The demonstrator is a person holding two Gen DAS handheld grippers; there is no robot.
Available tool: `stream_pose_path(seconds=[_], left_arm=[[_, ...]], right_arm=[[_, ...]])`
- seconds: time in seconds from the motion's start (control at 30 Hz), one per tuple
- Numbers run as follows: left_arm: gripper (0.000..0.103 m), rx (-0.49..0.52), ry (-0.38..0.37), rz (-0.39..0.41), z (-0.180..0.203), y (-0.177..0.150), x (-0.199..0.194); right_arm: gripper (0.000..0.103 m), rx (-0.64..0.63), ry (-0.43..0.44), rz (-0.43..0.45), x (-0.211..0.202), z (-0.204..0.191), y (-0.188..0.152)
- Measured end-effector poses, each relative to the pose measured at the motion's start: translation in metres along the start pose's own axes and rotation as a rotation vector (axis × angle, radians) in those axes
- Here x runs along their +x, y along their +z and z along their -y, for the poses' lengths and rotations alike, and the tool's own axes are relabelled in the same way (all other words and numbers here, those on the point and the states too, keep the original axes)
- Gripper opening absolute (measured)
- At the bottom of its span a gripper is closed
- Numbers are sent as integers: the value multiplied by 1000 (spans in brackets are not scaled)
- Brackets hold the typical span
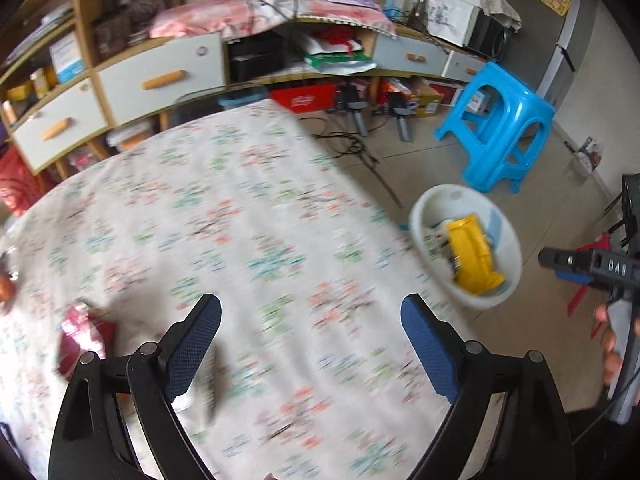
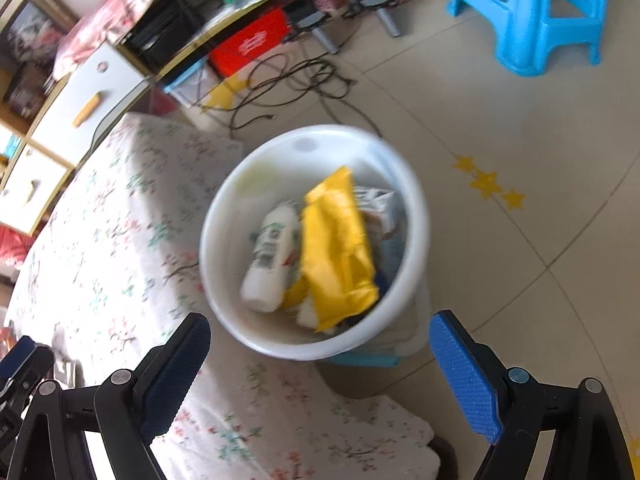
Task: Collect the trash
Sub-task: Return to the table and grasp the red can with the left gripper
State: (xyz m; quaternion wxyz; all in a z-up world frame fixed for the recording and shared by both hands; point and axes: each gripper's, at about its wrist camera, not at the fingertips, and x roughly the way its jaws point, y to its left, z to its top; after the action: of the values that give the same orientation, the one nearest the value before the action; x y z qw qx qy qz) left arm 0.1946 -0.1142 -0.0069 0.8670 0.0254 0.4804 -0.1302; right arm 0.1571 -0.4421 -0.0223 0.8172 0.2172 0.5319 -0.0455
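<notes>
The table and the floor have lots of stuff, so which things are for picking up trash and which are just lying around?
For the job:
- white trash bin
- yellow wrapper and white bottle inside it
- red wrapper on the table

Just lying about:
- blue stool
- black cables
- red box

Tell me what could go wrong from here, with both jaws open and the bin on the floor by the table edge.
1. The white bin already looks crowded: a yellow packet stands high beside a white bottle, so further drops may bounce out.
2. The red wrapper lies beside the left gripper, off its line; closing now would likely miss it.
3. The right gripper hangs empty over the bin's near rim and could knock it.
</notes>
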Motion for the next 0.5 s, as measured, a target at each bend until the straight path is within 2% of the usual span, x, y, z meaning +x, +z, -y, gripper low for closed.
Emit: stream_pose_path(seconds=[0.27, 0.5], left_arm=[[93, -95, 94, -23, -82, -38, -34], [93, -278, 92, -122, -154, -68, -29]], right_arm=[[93, -99, 23, -11, 9, -53, -13], [93, -188, 26, -42, 24, -99, -30]])
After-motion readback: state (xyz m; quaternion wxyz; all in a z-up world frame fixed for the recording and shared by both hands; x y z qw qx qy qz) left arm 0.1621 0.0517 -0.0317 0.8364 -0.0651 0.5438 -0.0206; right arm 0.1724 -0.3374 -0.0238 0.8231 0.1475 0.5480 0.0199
